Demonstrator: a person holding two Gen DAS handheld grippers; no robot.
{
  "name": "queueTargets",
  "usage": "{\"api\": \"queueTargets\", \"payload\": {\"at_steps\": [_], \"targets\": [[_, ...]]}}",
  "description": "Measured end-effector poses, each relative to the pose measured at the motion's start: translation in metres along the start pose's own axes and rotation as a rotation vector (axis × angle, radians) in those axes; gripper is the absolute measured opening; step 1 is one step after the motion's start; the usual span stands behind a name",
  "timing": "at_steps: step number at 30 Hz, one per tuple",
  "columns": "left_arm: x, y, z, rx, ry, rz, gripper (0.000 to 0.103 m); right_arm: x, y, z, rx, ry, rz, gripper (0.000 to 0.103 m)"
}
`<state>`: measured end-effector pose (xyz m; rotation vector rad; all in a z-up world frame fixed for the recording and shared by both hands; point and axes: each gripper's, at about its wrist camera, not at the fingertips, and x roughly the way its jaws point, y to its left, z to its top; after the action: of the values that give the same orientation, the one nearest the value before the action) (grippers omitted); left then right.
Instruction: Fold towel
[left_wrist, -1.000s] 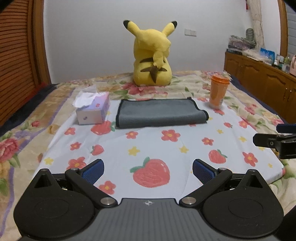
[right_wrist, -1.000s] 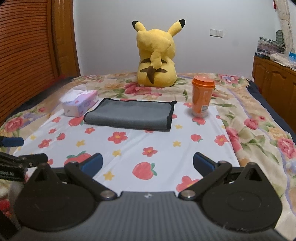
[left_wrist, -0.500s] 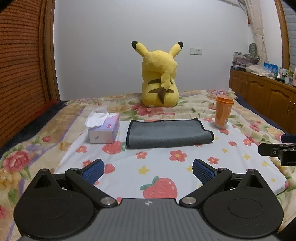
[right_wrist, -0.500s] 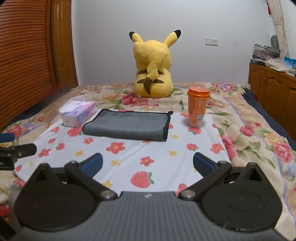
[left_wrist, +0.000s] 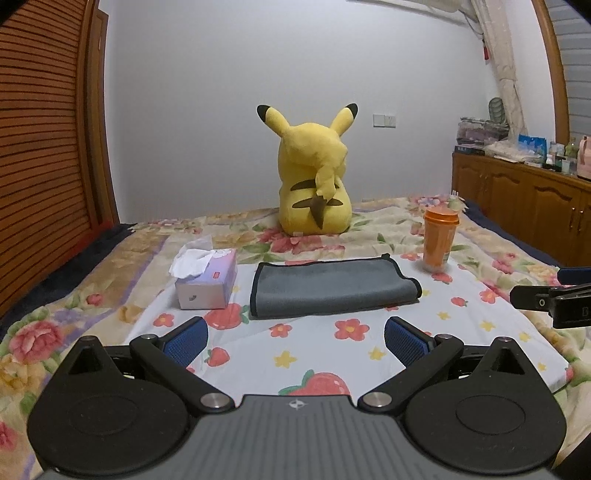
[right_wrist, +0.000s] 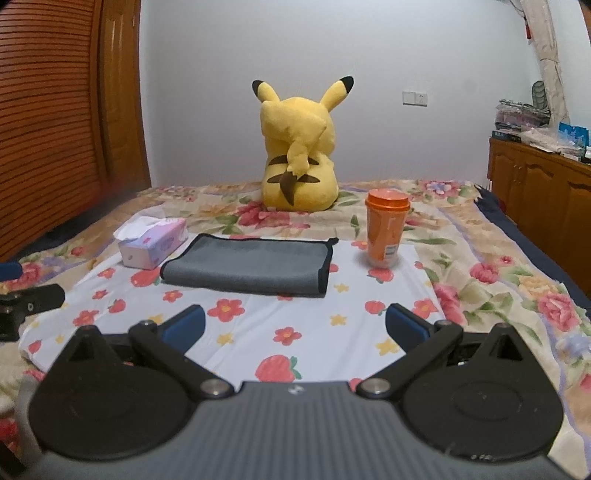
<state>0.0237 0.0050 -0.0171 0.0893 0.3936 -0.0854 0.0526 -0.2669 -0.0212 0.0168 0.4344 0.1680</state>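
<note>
The left hand-held gripper (left_wrist: 295, 338) hangs over the near part of the bed with its blue-padded fingers (left_wrist: 186, 339) spread wide and nothing between them. The right hand-held gripper (right_wrist: 294, 326) is spread just as wide, also with nothing in it. Each one shows at the side of the other's view: the right at 3 o'clock in the left view (left_wrist: 552, 301), the left at 9 o'clock in the right view (right_wrist: 26, 301).

Under both lies a white sheet (left_wrist: 325, 350) printed with strawberries, flowers and stars, spread over a floral quilt (right_wrist: 498, 266). The stretch of sheet from the fingers out to the towel is bare, so there is open room at 12 o'clock.

The towel (left_wrist: 330, 290), grey with a black hem, lies flat and folded on the sheet, long side across the view, well apart from both grippers. In the left view its rounded fold faces the grippers; its hemmed edges run along the far side and both ends.

A tissue box (left_wrist: 207, 282) sits just beside the towel's left end, at 10 o'clock. An orange cup (right_wrist: 386, 232) stands upright near the right end, at 1 o'clock, with a gap between. Past the towel, at 12 o'clock, a yellow plush (left_wrist: 316, 173) sits near the wall. A wooden cabinet (left_wrist: 524, 199) runs along the right side of the bed.
</note>
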Motion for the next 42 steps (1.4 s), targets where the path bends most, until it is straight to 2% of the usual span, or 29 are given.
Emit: {"api": "queueTargets", "payload": {"at_steps": [16,42], "targets": [[-0.007,-0.001,0.002,0.008,-0.046,0.007,0.103,-0.012,-0.006,0.003,0.020,-0.093,-0.050,0.103],[-0.007,-0.002,0.000,0.002,-0.038,0.002,0.103,-0.012,-0.006,0.002,0.023,-0.094,-0.050,0.103]]}}
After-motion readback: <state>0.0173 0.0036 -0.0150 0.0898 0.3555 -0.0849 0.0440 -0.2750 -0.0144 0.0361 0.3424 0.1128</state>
